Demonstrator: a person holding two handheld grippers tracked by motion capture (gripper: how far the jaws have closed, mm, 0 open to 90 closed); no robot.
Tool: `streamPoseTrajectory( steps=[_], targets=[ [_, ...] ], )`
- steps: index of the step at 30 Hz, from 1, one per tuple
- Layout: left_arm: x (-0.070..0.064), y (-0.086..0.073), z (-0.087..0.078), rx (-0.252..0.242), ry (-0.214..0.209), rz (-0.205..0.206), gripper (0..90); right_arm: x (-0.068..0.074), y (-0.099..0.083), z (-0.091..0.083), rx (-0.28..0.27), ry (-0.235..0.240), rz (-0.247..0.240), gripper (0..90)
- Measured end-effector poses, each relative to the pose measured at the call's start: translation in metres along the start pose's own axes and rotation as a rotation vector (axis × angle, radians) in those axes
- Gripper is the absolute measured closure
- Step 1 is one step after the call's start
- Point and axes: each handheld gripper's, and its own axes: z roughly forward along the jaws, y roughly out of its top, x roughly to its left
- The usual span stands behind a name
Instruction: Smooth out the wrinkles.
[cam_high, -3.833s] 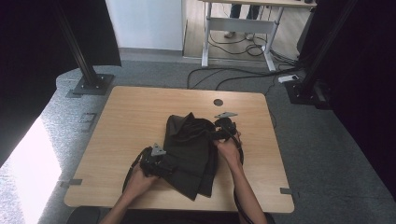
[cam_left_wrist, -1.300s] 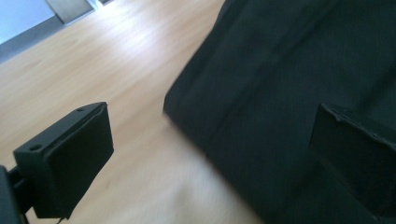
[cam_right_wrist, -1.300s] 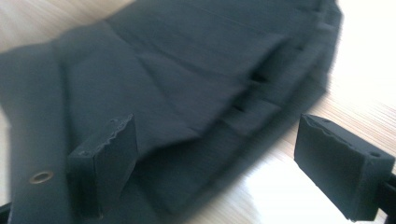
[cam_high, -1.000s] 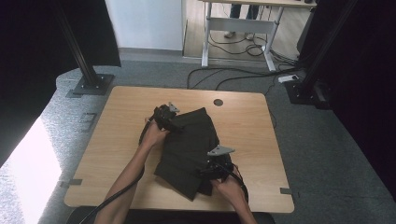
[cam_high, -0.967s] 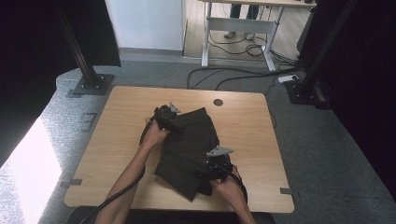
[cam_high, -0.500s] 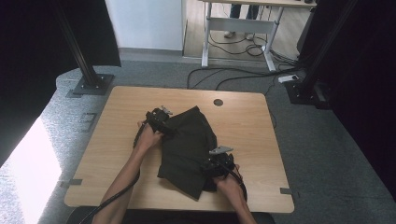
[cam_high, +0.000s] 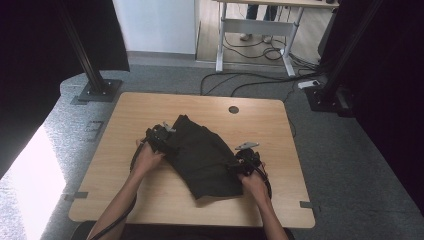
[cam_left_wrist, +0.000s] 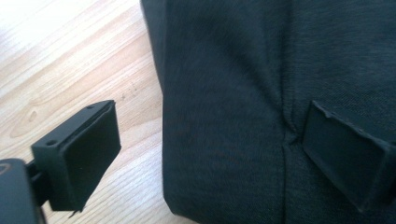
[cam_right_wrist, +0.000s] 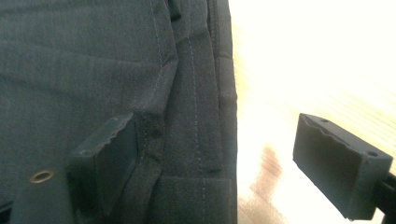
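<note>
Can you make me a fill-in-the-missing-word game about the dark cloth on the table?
1. The dark cloth lies on a table made of ____.
2. The jaws of the left gripper are ____, one over the cloth and one over bare table.
3. In the high view, the right gripper is at the cloth's ____ edge.
4. The colour of the cloth is ____.

Missing words: wood; open; right; black
</note>
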Motion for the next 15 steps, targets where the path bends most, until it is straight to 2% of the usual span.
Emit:
streamPoseTrajectory(
  steps=[2, 4, 7, 10, 13, 15],
  targets=[
    [0.006, 0.007, -0.006, -0.052, -0.025, -0.011, 0.0, 0.001, 0.005, -0.008, 0.002, -0.014, -0.012, 15.6],
    [0.012, 0.016, -0.007, -0.1, -0.038, -0.021, 0.0, 0.004, 0.011, -0.021, -0.024, -0.019, -0.032, 15.6],
    [0.02, 0.028, 0.0, -0.12, -0.018, -0.02, 0.0, 0.014, 0.017, -0.043, -0.066, -0.012, -0.042, 15.0],
    [0.027, 0.032, 0.016, -0.097, 0.021, -0.015, 0.0, 0.026, 0.015, -0.057, -0.087, 0.007, -0.054, 13.8],
    [0.031, 0.028, 0.035, -0.037, 0.06, 0.007, 0.0, 0.036, 0.003, -0.064, -0.095, 0.02, -0.047, 13.3],
    [0.03, 0.021, 0.046, -0.005, 0.057, 0.017, 0.0, 0.041, -0.008, -0.062, -0.082, 0.025, -0.03, 13.1]
  ],
)
